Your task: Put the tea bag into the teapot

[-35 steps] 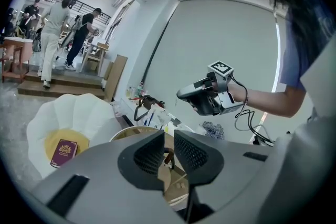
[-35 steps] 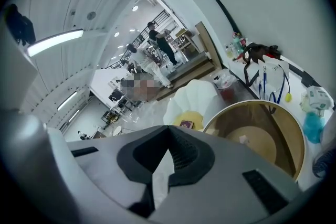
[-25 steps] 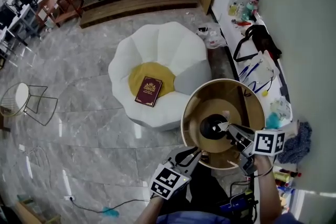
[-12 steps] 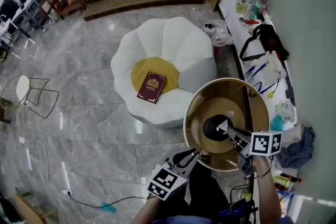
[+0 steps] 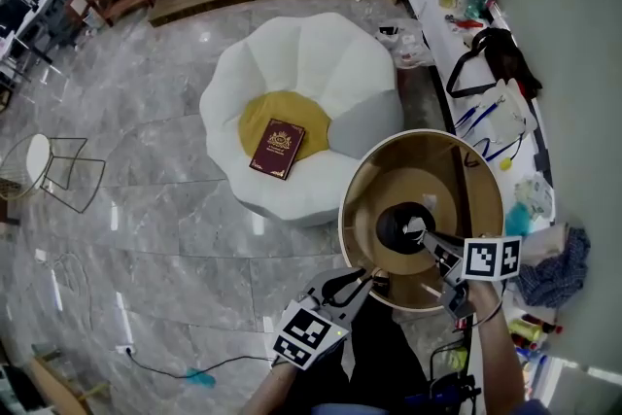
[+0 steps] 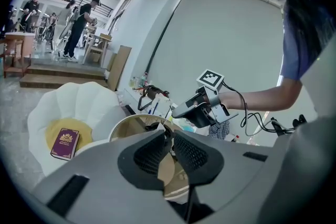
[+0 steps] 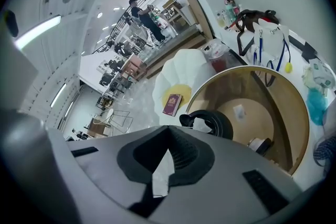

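Head view: R gripper [image 5: 426,240], clamped on tea bag [image 5: 416,226], has dropped to just above teapot [image 5: 389,234] mouth; I'd release next. L gripper [image 5: 363,281] closed, empty, near teapot.

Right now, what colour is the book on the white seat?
The book is dark red with a gold crest; the head view shows it best.
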`<state>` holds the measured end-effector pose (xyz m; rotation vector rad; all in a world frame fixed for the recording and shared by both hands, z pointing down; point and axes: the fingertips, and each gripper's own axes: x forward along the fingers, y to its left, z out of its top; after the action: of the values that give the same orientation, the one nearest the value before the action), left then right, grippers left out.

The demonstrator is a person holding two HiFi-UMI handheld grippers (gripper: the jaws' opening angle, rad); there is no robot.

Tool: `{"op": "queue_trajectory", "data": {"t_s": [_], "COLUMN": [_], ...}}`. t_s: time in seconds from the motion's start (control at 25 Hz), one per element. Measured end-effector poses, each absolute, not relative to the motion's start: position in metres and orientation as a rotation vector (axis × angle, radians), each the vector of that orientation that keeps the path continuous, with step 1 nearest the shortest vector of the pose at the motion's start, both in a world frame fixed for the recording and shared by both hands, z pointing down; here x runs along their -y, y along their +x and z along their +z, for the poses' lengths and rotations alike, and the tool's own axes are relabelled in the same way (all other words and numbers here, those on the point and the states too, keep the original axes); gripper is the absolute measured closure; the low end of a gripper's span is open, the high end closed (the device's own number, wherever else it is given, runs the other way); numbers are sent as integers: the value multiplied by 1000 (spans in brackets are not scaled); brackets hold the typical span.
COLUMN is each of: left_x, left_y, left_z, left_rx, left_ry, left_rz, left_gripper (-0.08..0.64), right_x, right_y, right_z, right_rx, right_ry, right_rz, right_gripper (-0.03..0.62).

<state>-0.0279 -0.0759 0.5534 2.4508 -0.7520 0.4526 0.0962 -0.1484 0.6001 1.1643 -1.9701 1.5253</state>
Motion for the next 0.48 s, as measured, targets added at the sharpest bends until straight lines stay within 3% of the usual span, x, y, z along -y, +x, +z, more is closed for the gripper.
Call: {"op": "queue_trajectory", "data": {"t_s": [0.48], "left_x": [67], "left_y": [-21], "left_z": [569], "left_rx": [735], "left_ry": [2429], "left_rz": [497], "left_gripper": [508], "right_x": [137], "right_y": [105], "right_z": [658], "right_rx": [1858], "right_ry": [1126], "right_rz": [1561], "right_gripper": [578]}}
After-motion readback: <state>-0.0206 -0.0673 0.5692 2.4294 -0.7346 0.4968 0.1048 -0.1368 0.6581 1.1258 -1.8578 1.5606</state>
